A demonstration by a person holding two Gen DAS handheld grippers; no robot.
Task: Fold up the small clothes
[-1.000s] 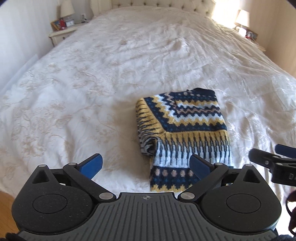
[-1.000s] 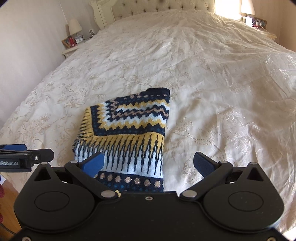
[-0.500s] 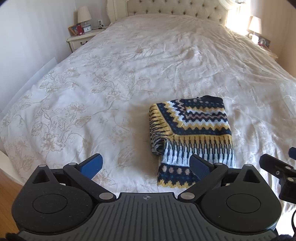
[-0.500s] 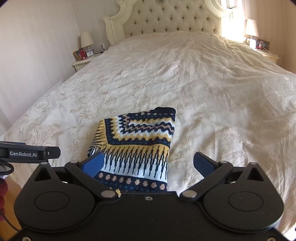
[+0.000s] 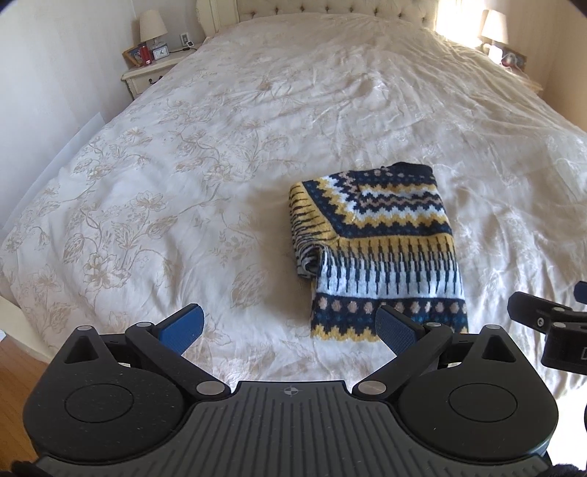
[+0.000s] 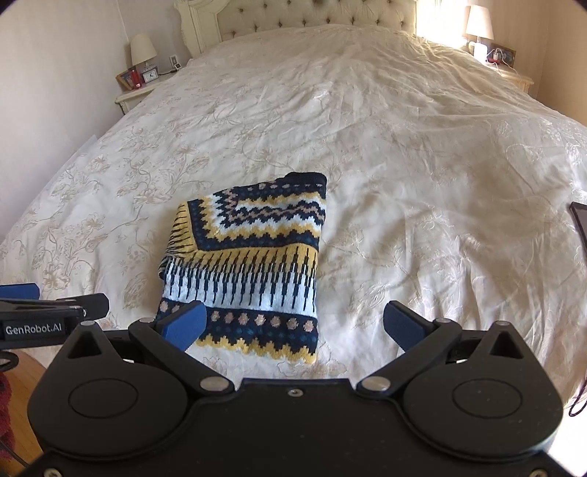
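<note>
Left wrist view: sweater (image 5: 381, 253) sits folded right of center on the bed (image 5: 183, 183). We've got left gripper (image 5: 290, 328) and right gripper (image 6: 293, 324) both spread wide, empty. Risk: loose roll at its left edge could flop open if nudged.

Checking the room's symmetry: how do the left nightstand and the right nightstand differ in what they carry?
The left nightstand carries a lamp, a small clock, a red item and a framed picture; the right nightstand carries a lamp, a frame and a white plugged-in device with cords. The left one sits in dimmer light; the right one is washed out by bright window light. Both are cream, flank the headboard, and hold a shaded lamp.
</note>
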